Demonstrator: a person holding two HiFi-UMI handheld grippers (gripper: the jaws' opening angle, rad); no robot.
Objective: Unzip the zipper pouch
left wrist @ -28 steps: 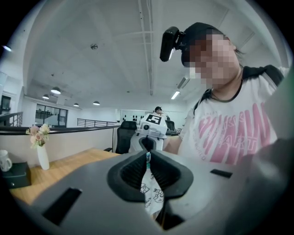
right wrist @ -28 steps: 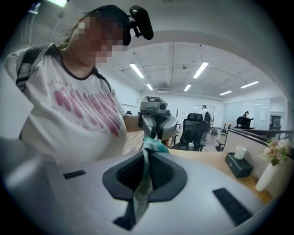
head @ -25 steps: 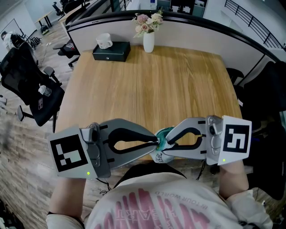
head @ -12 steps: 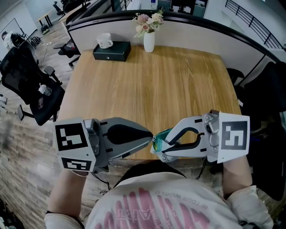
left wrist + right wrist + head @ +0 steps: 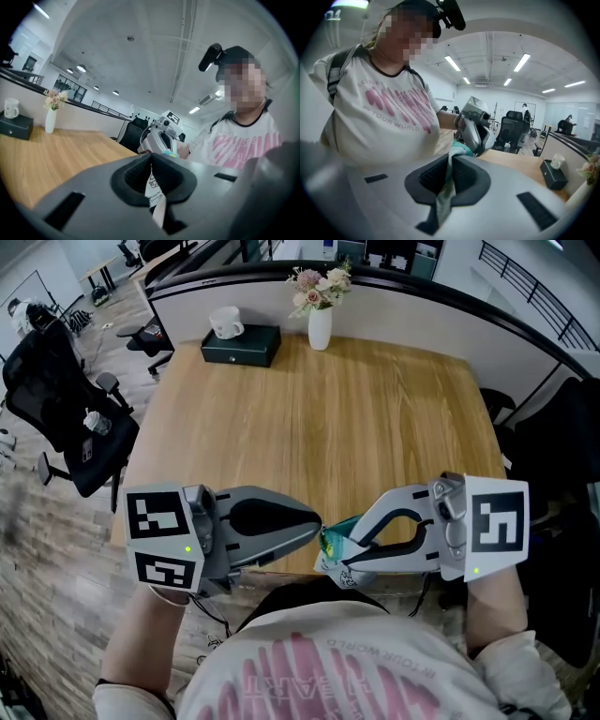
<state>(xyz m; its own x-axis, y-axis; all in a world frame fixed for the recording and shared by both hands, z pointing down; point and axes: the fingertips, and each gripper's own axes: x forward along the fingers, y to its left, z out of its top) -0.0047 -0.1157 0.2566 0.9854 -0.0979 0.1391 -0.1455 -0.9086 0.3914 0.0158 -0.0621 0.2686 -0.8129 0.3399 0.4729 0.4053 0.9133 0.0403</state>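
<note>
Between left gripper (image 5: 316, 525) and right gripper (image 5: 343, 555), zipper pouch (image 5: 335, 540) stretched sideways

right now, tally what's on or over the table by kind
grippers: 2, left gripper and right gripper
zipper pouch: 1
flower vase: 1
black box: 1
white item on the box: 1
total: 6
</note>
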